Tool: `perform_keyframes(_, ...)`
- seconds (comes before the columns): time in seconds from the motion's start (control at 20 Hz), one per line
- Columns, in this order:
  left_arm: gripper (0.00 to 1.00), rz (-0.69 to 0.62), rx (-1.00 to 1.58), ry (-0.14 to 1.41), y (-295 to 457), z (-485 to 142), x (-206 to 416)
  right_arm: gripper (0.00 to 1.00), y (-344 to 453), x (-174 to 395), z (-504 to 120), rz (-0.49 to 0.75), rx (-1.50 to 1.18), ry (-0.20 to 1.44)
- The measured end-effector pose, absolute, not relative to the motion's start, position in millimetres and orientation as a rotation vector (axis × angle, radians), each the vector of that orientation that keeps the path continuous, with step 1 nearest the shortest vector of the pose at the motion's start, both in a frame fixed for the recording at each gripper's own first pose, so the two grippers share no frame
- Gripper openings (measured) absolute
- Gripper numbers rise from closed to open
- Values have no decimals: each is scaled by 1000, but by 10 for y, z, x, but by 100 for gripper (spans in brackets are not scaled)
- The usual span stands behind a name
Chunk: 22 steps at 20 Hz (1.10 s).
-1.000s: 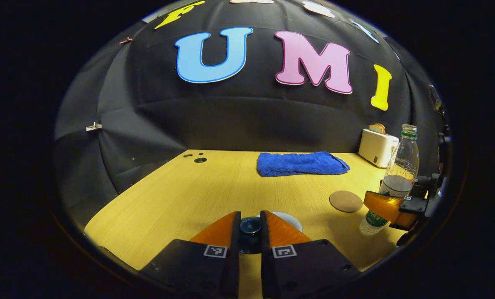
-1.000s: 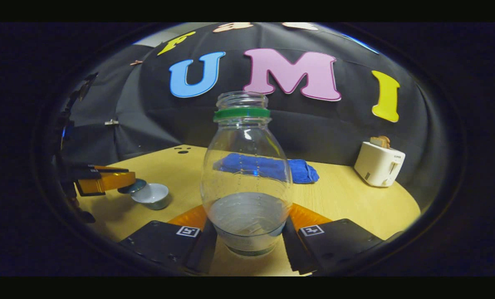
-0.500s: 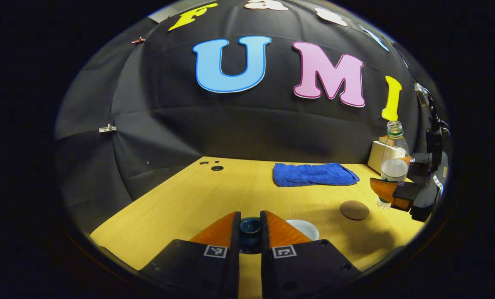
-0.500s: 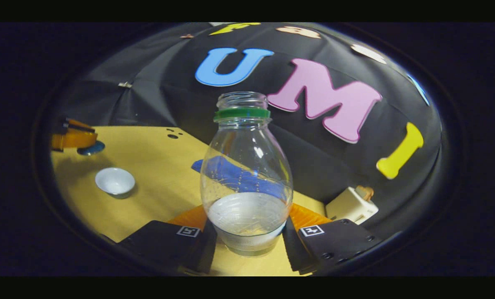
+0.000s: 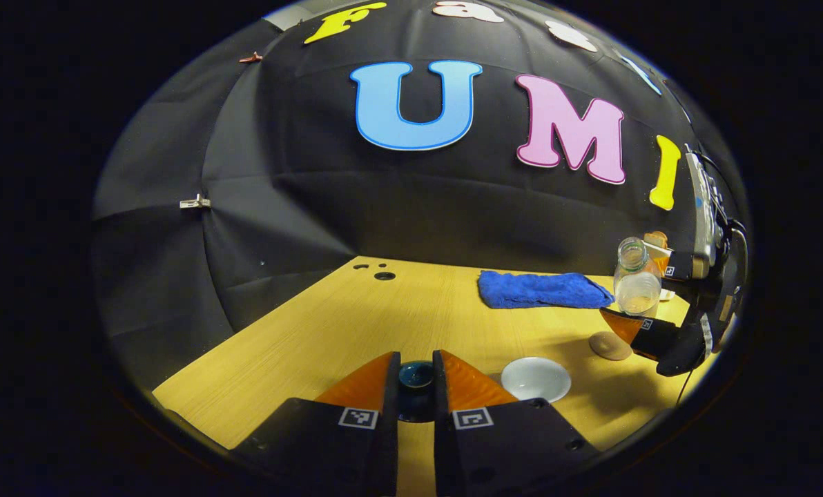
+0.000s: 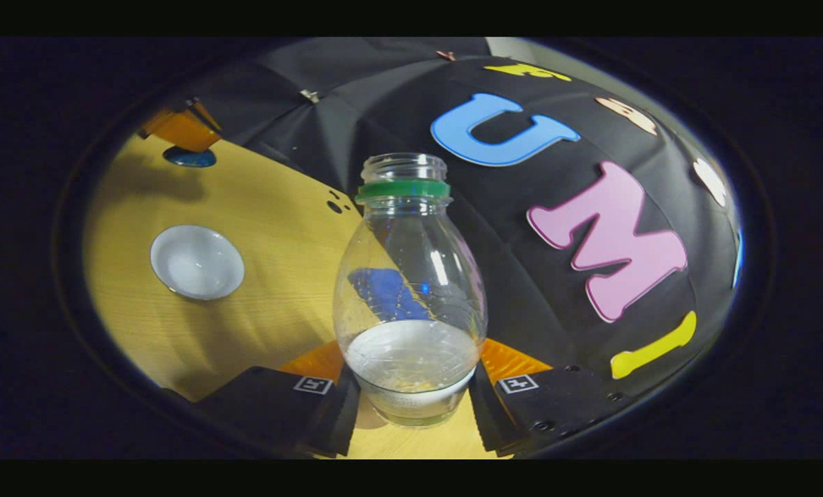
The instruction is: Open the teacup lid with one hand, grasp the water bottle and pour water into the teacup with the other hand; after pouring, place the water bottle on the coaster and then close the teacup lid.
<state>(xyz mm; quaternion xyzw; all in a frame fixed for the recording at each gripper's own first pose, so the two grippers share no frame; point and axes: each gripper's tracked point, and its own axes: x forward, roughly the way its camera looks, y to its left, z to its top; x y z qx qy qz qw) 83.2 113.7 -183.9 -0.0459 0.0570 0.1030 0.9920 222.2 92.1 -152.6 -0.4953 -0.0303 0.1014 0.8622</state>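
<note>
Teacup [image 6: 197, 261] sits uncovered on the tabletop [image 5: 356, 324] at ten o'clock of the tilted water bottle [image 6: 411, 297] clamped in the right hand-held gripper [image 6: 411, 390], while the left hand-held gripper [image 5: 415, 378] pinches the lid [image 5: 415, 376]; pouring, coaster [image 5: 610, 345] placement and re-lidding remain.

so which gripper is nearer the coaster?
Right. The right gripper, holding the water bottle, hangs just beside the coaster; the left gripper is farther, holding the lid.

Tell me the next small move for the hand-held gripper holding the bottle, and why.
Probably carry the water bottle over the teacup and tip further. The cup is uncovered, its lid held aside by the left hand-held gripper, and the bottle's mouth is still off to the side.
</note>
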Motion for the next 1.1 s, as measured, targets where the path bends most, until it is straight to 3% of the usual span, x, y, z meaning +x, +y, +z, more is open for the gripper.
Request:
perform_keyframes(0.05, 25, 202, -98, 115, 1158, -1846, 835, 71, 964, 2230, -1574, 220, -1071, -72)
perform_keyframes(0.65, 22, 173, -131, 125, 1254, -1948, 821, 72, 1023, 2389, -1735, 190, -1358, -167)
perform_keyframes(0.8, 29, 171, -124, 128, 1265, -1960, 817, 71, 1038, 2381, -1735, 204, -1403, -188)
perform_keyframes(0.95, 22, 175, -129, 125, 1277, -1958, 817, 71, 1072, 2370, -1780, 225, -1456, -212)
perform_keyframes(1.1, 25, 176, -138, 128, 1283, -1976, 792, 71, 1172, 2322, -1936, 249, -1503, -237)
